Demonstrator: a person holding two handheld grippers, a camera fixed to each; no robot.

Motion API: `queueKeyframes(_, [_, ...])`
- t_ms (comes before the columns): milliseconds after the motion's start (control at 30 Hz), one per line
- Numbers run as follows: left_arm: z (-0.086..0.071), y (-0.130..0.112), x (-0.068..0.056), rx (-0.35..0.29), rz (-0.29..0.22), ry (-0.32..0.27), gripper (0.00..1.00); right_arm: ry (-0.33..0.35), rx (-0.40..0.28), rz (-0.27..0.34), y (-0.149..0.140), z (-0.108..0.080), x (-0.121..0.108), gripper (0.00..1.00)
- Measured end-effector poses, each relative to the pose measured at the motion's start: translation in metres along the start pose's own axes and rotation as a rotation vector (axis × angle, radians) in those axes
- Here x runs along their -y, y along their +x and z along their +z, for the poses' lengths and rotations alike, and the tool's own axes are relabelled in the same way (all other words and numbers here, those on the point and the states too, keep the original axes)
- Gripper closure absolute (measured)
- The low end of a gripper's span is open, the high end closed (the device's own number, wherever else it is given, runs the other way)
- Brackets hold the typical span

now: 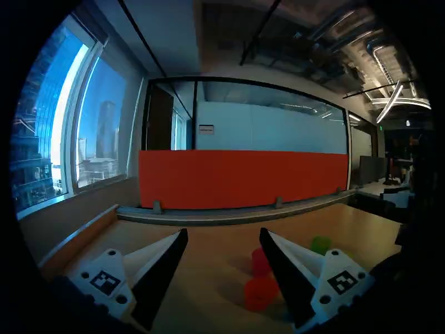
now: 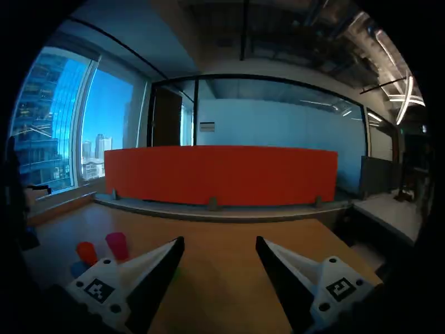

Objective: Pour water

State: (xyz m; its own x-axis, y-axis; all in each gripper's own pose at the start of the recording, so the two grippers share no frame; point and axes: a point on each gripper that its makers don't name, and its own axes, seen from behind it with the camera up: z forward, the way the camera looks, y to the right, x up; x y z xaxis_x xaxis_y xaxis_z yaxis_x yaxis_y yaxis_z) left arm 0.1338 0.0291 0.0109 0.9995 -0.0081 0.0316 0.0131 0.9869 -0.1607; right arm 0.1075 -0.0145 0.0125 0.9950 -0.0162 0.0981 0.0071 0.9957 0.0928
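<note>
My left gripper (image 1: 222, 231) is open above the wooden table (image 1: 222, 267), with nothing between its fingers. Just inside its right finger stand a magenta cup (image 1: 257, 260) and, nearer, an orange cup (image 1: 260, 292). A green cup (image 1: 321, 244) stands farther right, beyond that finger. My right gripper (image 2: 219, 239) is also open and empty over the table (image 2: 222, 278). In the right gripper view the orange cup (image 2: 86, 251) and the magenta cup (image 2: 117, 245) stand to the left of its left finger, with a blue object (image 2: 78, 270) low beside them. A sliver of green (image 2: 176, 272) peeks past that finger.
An orange partition (image 1: 239, 178) runs along the table's far edge, with a glass wall behind it. Large windows (image 1: 55, 139) line the left side above a wooden ledge (image 1: 78, 239). More desks (image 2: 389, 211) stand at the right. A dark shape (image 2: 16, 195) sits at the far left.
</note>
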Motion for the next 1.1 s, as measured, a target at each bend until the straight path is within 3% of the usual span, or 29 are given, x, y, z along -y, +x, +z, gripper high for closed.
queueKeyframes(300, [0.003, 0.047, -0.012, -0.006, -0.027, -0.060, 0.04, 0.043, -0.006, -0.006, 0.041, -0.003, 0.013, 0.01])
queueKeyframes(500, [0.002, 0.068, -0.018, -0.015, -0.029, -0.087, 0.04, 0.064, -0.004, 0.005, 0.053, -0.002, 0.019, 0.01])
queueKeyframes(767, [-0.001, 0.070, -0.028, -0.006, -0.024, -0.136, 0.04, 0.107, -0.001, 0.016, 0.055, -0.003, 0.027, 0.01])
queueKeyframes(1100, [-0.001, 0.065, -0.054, 0.009, -0.025, -0.258, 0.04, 0.256, -0.003, 0.009, 0.057, -0.008, 0.049, 0.01])
